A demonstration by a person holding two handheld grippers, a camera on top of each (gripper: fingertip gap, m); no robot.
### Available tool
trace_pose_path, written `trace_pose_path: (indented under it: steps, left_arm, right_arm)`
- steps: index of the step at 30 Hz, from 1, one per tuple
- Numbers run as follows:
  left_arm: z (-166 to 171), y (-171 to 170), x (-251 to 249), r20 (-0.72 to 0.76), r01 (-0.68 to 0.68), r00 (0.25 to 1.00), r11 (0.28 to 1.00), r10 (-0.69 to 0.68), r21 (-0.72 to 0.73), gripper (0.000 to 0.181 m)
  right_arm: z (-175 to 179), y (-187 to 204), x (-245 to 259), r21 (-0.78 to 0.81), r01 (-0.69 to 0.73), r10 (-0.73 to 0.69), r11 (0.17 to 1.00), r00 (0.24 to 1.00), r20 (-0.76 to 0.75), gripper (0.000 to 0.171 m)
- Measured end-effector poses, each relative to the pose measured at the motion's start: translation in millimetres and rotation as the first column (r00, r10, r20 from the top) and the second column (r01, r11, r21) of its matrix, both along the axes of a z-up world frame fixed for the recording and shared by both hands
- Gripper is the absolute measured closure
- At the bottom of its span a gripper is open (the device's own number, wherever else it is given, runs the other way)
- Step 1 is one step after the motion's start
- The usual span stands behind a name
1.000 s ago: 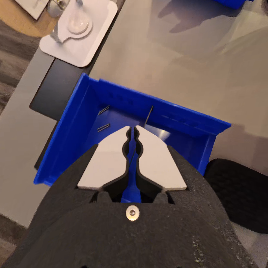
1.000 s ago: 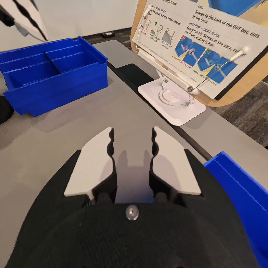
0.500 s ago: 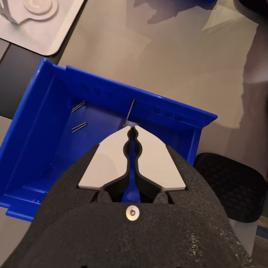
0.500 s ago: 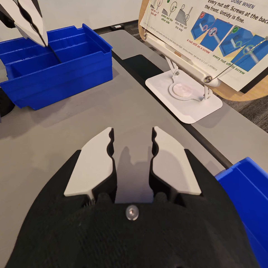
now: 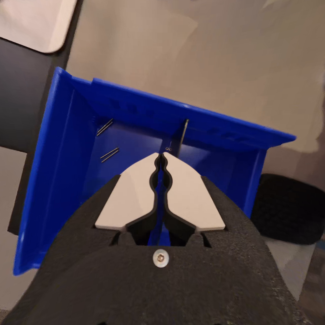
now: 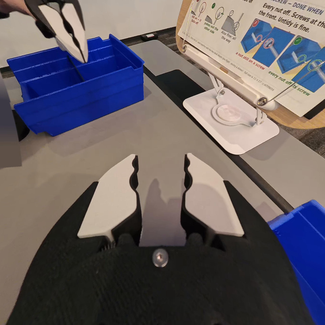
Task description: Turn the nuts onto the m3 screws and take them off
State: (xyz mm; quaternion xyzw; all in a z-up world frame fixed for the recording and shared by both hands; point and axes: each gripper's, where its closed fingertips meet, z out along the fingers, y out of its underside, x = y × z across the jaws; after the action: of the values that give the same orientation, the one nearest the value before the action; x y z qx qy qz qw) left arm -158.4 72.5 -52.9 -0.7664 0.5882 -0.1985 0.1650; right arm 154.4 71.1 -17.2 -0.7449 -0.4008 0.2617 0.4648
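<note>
A blue divided bin [image 5: 58, 158] holds thin dark screws [image 5: 109, 154] and another pair [image 5: 105, 127] in its left compartment. Two tiny ring-like nuts [image 5: 168, 148] lie by the black divider [image 5: 183, 135]. My left gripper [image 5: 161, 154] is shut, tips just above the bin floor near the nuts; I see nothing between the fingers. It also shows in the right wrist view [image 6: 82, 59], pointing down into the bin [image 6: 84, 109]. My right gripper [image 6: 161, 157] is open and empty above the grey table.
A white stand [image 6: 233, 133] with an instruction sheet [image 6: 263, 44] stands at the table's right. A second blue bin [image 6: 302, 246] sits at the lower right. A black pad [image 5: 284, 211] lies beside the first bin. A dark gap [image 6: 175, 84] splits the tabletops. Left tips to right tips: about 30 cm.
My left gripper has moved in over the bin and its tips have closed tighter. In the right wrist view it has come down into sight. My right gripper stays open.
</note>
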Motion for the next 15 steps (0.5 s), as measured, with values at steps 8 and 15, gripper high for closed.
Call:
trace_pose_path:
  steps: [8,15]
  left_arm:
    - [-38.5,16.6,4.0,-0.151,0.237,0.954,0.96,-0.259,-0.146,0.181]
    - [-67.6,8.8,5.4,-0.162,0.335,0.908,0.9,-0.388,-0.277,0.181]
  right_arm:
    - [12.3,-3.7,3.3,0.049,0.014,-0.015,0.999,1.0,0.021,0.121]
    - [10.2,-0.2,8.3,0.058,0.029,-0.032,0.998,0.998,0.054,0.121]
